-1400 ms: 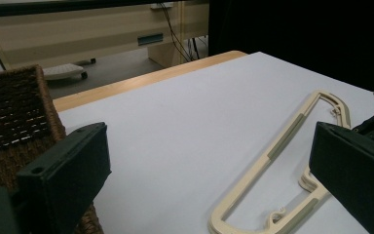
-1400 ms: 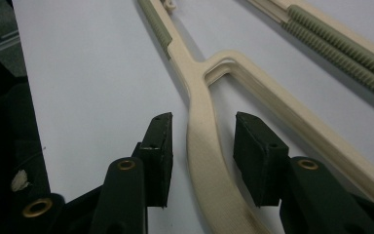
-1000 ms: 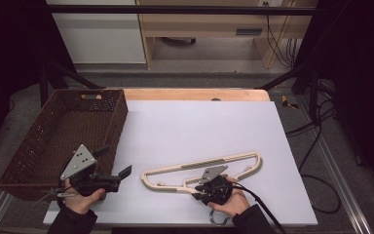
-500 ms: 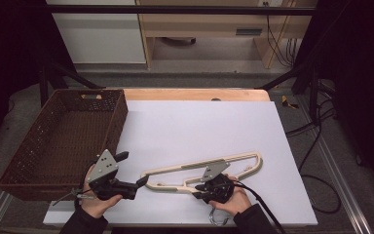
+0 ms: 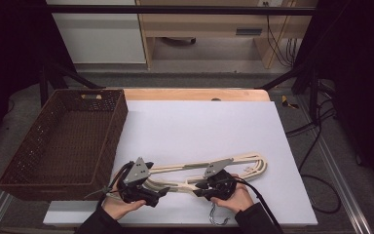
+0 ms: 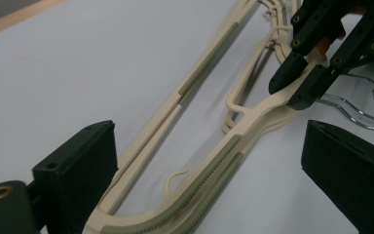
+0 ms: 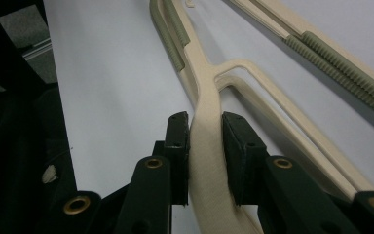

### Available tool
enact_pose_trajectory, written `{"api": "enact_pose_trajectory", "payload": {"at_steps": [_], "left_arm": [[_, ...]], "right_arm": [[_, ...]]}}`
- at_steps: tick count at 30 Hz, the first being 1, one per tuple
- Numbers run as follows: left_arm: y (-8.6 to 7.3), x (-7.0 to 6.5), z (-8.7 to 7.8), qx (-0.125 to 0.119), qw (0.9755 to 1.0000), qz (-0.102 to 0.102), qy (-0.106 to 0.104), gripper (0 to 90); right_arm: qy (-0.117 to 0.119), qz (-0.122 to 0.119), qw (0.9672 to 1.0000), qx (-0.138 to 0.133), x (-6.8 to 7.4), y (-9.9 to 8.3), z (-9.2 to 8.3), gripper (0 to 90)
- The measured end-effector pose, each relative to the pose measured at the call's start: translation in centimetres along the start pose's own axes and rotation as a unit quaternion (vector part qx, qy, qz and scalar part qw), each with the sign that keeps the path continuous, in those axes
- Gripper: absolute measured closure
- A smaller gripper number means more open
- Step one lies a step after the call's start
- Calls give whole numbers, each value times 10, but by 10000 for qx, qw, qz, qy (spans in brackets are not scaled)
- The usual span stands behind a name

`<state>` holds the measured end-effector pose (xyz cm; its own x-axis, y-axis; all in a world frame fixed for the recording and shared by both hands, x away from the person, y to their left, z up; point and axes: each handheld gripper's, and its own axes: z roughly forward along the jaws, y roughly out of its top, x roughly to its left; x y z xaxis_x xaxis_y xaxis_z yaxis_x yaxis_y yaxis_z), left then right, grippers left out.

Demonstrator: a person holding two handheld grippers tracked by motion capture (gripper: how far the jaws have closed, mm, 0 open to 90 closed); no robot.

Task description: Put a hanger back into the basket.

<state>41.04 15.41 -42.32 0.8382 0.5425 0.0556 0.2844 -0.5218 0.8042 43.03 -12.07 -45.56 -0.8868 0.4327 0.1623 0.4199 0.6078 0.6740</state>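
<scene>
On the table (image 5: 199,122), cream hangers (image 5: 199,168) lie stacked, long axis running from right gripper (image 7: 205,141) toward left gripper (image 6: 209,161). Right jaws clamp the neck; left jaws, just narrowing, stand wide astride the shoulder end, not touching.

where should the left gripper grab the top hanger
On the ribbed shoulder arm of the hanger, which lies flat between the open jaws of the left gripper. Come along the table from the basket side; the right gripper already clamps the neck.
</scene>
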Motion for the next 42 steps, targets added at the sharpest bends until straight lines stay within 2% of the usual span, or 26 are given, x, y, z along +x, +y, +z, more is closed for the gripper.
{"api": "enact_pose_trajectory", "payload": {"at_steps": [3, 6, 12, 14, 18, 19, 21, 22, 23, 26, 28, 34, 35, 42], "left_arm": [[1, -6, 14, 274, 9993, 249, -19, 91], [4, -12, 24, 472, 9975, 514, -60, 136], [11, -18, 38, 643, 9942, 856, -126, 237], [12, -19, 41, 647, 9938, 889, -155, 275], [18, -25, 53, 807, 9887, 1250, -161, 340], [19, -26, 55, 871, 9864, 1387, -140, 342], [20, -30, 61, 894, 9845, 1506, -123, 380], [20, -30, 61, 894, 9845, 1506, -123, 392], [19, -30, 64, 1012, 9810, 1652, -97, 410], [18, -30, 68, 1132, 9779, 1754, -106, 469], [17, -32, 69, 1117, 9774, 1790, -86, 505], [18, -35, 69, 1104, 9750, 1927, -104, 627], [18, -36, 69, 1114, 9742, 1960, -86, 637], [18, -37, 68, 1127, 9734, 1995, -54, 651]], "right_arm": [[28, -31, 10000, 0, 0, 1, -1, 733], [101, -3, 9999, -3, 0, 2, -4, 733], [202, 56, 9997, -77, -1, 5, -8, 734], [259, -5, 9996, -81, -2, 6, -8, 733], [281, 31, 9996, -74, -2, 7, -10, 734], [283, 75, 9995, -78, -1, 7, -11, 734], [278, 138, 9995, -78, -1, 7, -12, 734], [281, 129, 9995, -82, -1, 7, -12, 734], [292, 92, 9995, -65, -1, 7, -13, 734], [353, 160, 9992, -76, 0, 8, -14, 734], [398, 81, 9992, -65, 0, 9, -14, 734], [396, 63, 9992, -26, 4, 11, -13, 733], [398, 67, 9992, -28, 4, 11, -13, 733], [362, 86, 9993, -36, 5, 11, -14, 729]]}}
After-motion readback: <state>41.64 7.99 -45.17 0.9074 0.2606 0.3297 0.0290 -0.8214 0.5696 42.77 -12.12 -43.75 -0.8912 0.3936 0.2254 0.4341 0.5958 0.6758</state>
